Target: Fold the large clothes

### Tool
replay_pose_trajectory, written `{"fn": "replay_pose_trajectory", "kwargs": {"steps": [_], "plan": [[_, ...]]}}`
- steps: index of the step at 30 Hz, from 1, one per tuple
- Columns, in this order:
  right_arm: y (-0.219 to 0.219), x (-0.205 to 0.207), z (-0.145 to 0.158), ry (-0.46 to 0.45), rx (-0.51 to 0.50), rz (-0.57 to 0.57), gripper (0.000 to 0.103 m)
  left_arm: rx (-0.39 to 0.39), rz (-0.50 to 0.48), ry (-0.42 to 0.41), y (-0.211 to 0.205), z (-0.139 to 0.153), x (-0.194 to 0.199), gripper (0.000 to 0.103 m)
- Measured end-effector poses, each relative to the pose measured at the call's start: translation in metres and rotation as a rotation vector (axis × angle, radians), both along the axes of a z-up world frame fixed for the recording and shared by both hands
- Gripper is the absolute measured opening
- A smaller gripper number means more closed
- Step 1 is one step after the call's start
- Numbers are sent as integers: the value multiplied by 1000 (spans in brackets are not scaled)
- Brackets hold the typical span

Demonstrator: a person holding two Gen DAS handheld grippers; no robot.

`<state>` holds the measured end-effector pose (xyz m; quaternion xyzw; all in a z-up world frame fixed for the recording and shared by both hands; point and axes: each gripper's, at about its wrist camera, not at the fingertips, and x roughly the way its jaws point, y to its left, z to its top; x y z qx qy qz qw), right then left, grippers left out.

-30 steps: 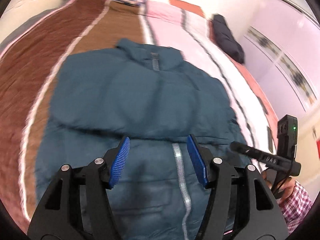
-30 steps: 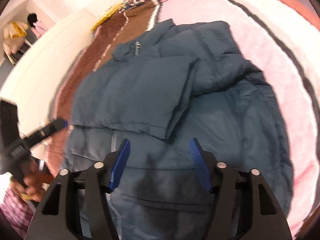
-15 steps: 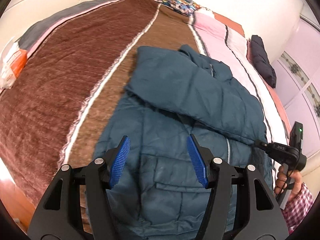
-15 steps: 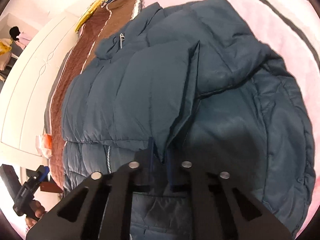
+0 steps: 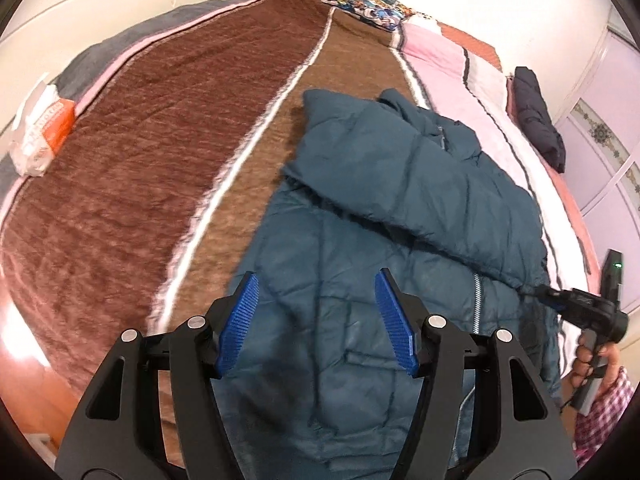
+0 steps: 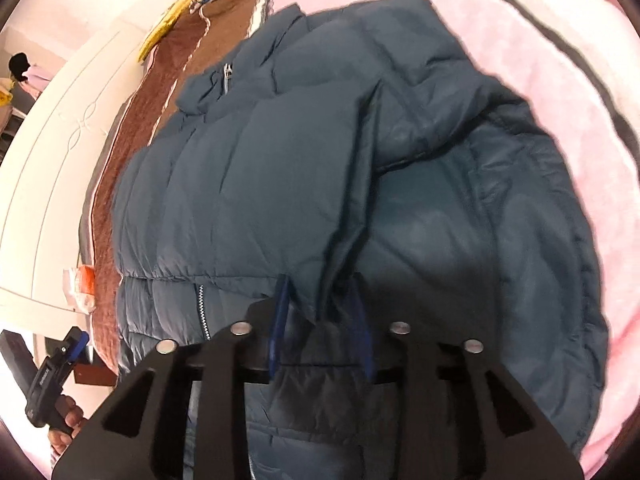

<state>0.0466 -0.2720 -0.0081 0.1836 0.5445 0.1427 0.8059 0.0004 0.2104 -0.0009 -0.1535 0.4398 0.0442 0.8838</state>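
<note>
while left fingers [image 5: 316,320] gape empty, right fingers [image 6: 320,320] open around jacket cuff [image 6: 316,304].

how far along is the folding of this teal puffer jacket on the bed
Done: both sleeves already lie folded across the jacket chest. In hand: the right gripper sits at the sleeve cuff, jaws opening with the cuff between them; the left gripper hovers open over the hem. Left: the body looks full length on the blanket, so the hem-to-collar fold remains.

Black two-finger frames with triangular cut-outs and round silver screws on left gripper [image 5: 316,320] and right gripper [image 6: 320,320]. Ribbed blue pads [image 5: 238,324] inside each finger. Red-and-white checked sleeve [image 5: 608,408] at the wrist.
</note>
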Motion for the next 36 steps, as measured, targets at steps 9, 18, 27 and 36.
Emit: {"fn": "replay_pose_trajectory", "kwargs": {"steps": [9,18,27,36], "plan": [[-67,-64,28,-68,-101,31,35,22,-55,92,18,-1,-40,63],[-121,-131,20,19,-120,-2,37,-85,-125,171,-2,-15,-89,64],[-127,-165,0,92,-60,32,46,-119,-150,231,-15,-43,-110,64],[-130,-181,-14,135,-60,50,48,-136,-131,219,-12,-51,-112,62]]}}
